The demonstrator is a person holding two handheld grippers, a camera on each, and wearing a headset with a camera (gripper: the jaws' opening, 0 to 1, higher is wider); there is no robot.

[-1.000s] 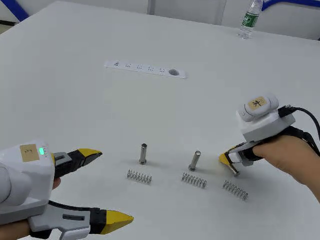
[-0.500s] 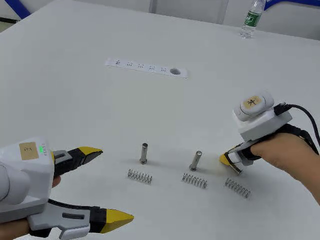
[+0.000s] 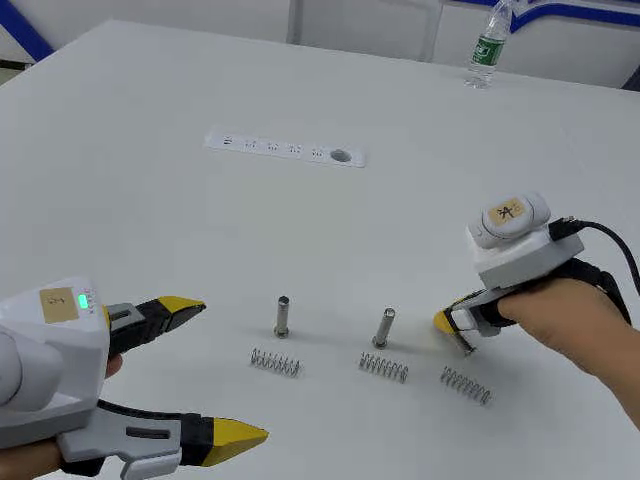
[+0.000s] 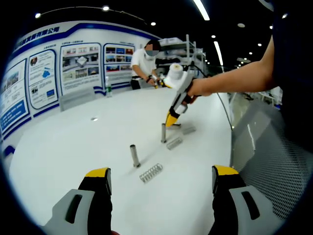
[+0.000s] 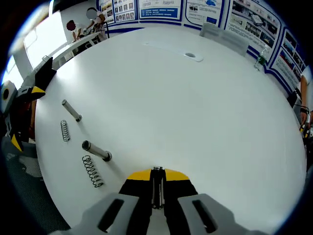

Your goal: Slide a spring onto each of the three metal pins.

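Two metal pins stand upright on the white table, the left pin (image 3: 282, 315) and the middle pin (image 3: 384, 327). A third pin (image 3: 464, 341) leans at an angle, with my right gripper (image 3: 452, 324) shut on it; that pin (image 5: 156, 188) lies between the closed yellow tips. Three springs lie flat in front: left spring (image 3: 275, 362), middle spring (image 3: 384, 368), right spring (image 3: 466, 385). My left gripper (image 3: 222, 370) hovers open at the near left, nothing between its jaws. Along its jaws I see the left pin (image 4: 134, 155), the left spring (image 4: 150, 172) and the right gripper (image 4: 172, 117).
A white power strip (image 3: 285, 150) lies farther back on the table. A plastic bottle (image 3: 488, 45) stands at the far edge. A cable (image 3: 610, 245) trails from the right gripper. People stand in the background (image 4: 145, 66).
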